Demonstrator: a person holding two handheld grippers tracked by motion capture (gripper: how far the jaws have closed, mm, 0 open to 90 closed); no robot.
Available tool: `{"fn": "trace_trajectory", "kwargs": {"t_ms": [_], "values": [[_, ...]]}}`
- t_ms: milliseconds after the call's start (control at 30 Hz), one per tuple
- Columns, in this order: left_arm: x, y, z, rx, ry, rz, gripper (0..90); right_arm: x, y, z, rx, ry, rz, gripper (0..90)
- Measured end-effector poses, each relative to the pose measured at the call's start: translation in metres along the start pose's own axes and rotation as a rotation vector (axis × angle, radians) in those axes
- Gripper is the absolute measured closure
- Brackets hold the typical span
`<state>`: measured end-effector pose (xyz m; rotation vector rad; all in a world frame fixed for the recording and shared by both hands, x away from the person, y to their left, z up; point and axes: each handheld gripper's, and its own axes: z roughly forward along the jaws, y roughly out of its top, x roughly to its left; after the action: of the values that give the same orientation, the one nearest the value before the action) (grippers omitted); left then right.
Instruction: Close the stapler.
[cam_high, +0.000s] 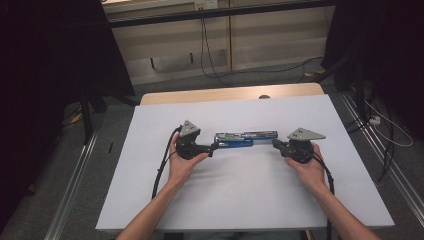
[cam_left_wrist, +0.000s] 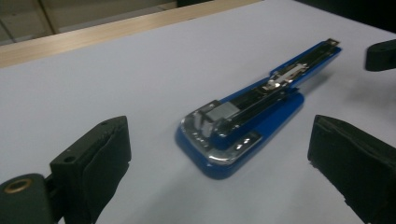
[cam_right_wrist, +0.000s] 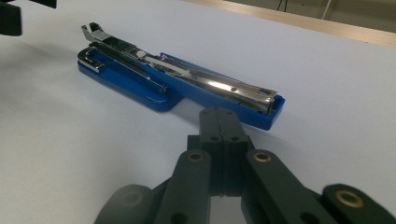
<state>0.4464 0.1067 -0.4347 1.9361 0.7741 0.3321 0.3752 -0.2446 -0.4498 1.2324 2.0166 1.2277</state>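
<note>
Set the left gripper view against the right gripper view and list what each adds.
Left gripper view alone: the left claw with its jaws spread wide, either side of the near end of the opened blue stapler, not touching it; the other claw's tip at the right edge.
Right gripper view alone: the right claw shut, jaws pressed together with nothing between, just short of the stapler's far blue end.
Both: the stapler lying unfolded on the white table, and the table's wooden edge.

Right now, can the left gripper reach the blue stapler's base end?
Probably yes: the left gripper has its jaws open, the opened blue stapler lies just ahead of them, and bare white table lies between.
</note>
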Motion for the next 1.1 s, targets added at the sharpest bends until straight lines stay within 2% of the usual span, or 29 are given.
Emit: {"fn": "trace_trajectory", "kwargs": {"t_ms": [33, 133, 167, 233, 400, 433, 567, 633, 733, 867, 967, 1100], "values": [[-0.002, 0.000, 0.000, 0.002, 0.001, 0.012, 7.9, 0.000, 0.000, 0.000, 0.004, -0.001, 0.004, 90.0], [-0.007, 0.000, 0.002, 0.018, 0.002, 0.053, 22.1, -0.002, -0.002, 0.001, 0.019, -0.017, 0.007, 90.0], [-0.009, 0.000, 0.003, 0.014, 0.002, 0.053, 25.9, -0.002, -0.002, 0.001, 0.018, -0.017, 0.006, 90.0], [-0.011, 0.000, 0.004, 0.027, 0.007, 0.071, 29.4, -0.002, -0.001, 0.001, 0.015, -0.017, 0.007, 90.0], [-0.011, -0.002, 0.007, 0.043, -0.012, 0.046, 46.6, -0.002, -0.001, 0.002, 0.019, -0.017, -0.005, 90.0], [-0.011, -0.002, 0.007, 0.051, -0.013, 0.056, 50.2, -0.003, -0.001, 0.001, 0.018, -0.016, -0.006, 90.0], [-0.012, -0.001, 0.008, 0.027, -0.038, 0.031, 60.4, -0.003, -0.001, 0.002, 0.018, -0.007, -0.002, 90.0], [-0.011, 0.000, 0.008, 0.032, -0.029, 0.044, 65.7, -0.004, -0.002, 0.003, 0.022, -0.007, 0.002, 90.0], [-0.009, 0.000, 0.008, 0.029, -0.034, 0.028, 75.7, -0.006, -0.002, 0.003, 0.026, -0.010, 0.007, 90.0], [-0.009, 0.001, 0.013, 0.056, 0.001, 0.045, 78.1, -0.005, -0.001, 0.003, 0.027, -0.008, 0.005, 90.0], [-0.011, 0.003, 0.016, 0.069, 0.001, 0.053, 81.4, -0.005, -0.002, 0.005, 0.030, -0.009, 0.001, 90.0], [-0.013, 0.007, 0.021, 0.063, -0.017, 0.038, 89.3, -0.005, -0.002, 0.006, 0.034, -0.010, -0.001, 90.0]]}}
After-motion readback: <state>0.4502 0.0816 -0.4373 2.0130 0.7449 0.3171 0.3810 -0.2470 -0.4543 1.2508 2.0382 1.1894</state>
